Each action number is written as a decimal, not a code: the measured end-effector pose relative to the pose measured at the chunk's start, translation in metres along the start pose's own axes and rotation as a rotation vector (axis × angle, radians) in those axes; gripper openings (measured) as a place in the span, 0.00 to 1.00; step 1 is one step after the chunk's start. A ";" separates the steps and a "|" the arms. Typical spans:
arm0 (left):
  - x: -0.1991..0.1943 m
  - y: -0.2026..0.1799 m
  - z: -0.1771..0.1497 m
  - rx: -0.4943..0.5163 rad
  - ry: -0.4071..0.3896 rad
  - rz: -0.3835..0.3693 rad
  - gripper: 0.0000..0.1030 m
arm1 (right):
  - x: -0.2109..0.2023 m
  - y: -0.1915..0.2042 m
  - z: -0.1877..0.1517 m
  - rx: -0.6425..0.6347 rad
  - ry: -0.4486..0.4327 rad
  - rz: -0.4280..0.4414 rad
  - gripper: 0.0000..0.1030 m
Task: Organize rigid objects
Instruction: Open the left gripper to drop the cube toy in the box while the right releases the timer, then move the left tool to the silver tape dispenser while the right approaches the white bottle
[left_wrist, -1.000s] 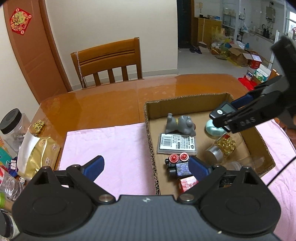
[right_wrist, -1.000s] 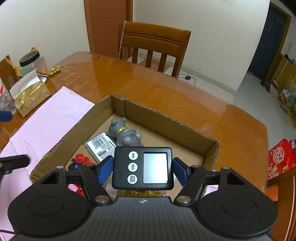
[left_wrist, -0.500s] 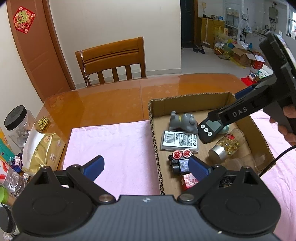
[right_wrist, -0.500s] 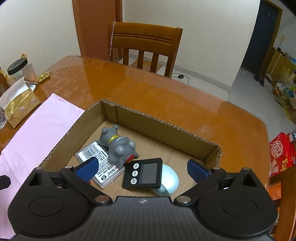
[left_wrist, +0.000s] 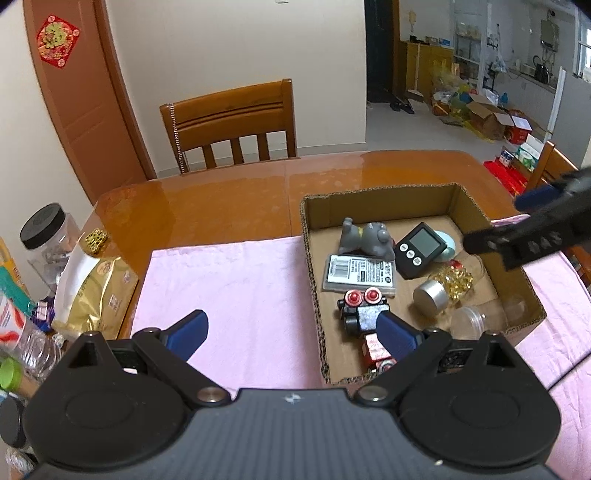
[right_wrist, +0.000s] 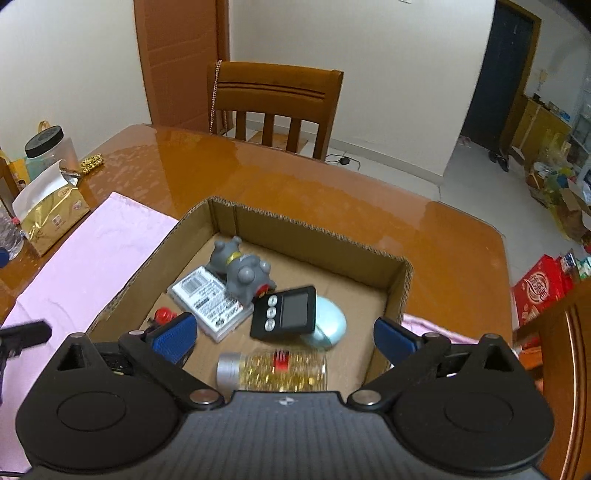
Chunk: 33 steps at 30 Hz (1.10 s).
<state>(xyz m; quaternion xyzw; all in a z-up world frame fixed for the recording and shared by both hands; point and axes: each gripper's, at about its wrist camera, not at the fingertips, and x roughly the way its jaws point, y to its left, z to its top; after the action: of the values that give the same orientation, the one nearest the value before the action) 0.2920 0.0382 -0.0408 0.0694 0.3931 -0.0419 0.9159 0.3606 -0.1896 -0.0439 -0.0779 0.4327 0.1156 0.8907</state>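
Released from the right gripper (right_wrist: 284, 334) a second ago, the timer (right_wrist: 286, 313) now lies in the box (right_wrist: 310, 230), propped on a pale green disc (right_wrist: 328, 325) beside the grey figurine (right_wrist: 240, 271). Right jaws are spread wide with nothing between them. Left gripper (left_wrist: 291, 332) is likewise spread and empty, above the pink cloth (left_wrist: 229, 280) and the box's near corner. A pill jar (right_wrist: 273, 371) lies just below the timer.

The cardboard box (left_wrist: 476, 212) holds 1 timer (left_wrist: 419, 249), 1 grey figurine (left_wrist: 365, 240), 1 capsule jar (left_wrist: 443, 286), 1 toy vehicle (left_wrist: 360, 308).
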 end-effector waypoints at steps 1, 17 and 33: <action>0.000 0.000 -0.004 -0.004 0.002 0.000 0.95 | -0.004 0.001 -0.006 0.010 -0.002 -0.005 1.00; 0.005 0.006 -0.053 -0.032 0.078 -0.018 0.95 | -0.003 0.055 -0.102 0.119 0.066 -0.075 1.00; 0.020 -0.018 -0.068 0.079 0.097 -0.147 0.95 | -0.011 0.033 -0.168 0.238 0.172 -0.185 1.00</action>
<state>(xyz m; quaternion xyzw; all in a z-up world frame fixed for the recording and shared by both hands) 0.2552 0.0310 -0.1035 0.0783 0.4393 -0.1210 0.8867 0.2182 -0.1994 -0.1400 -0.0210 0.5091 -0.0263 0.8600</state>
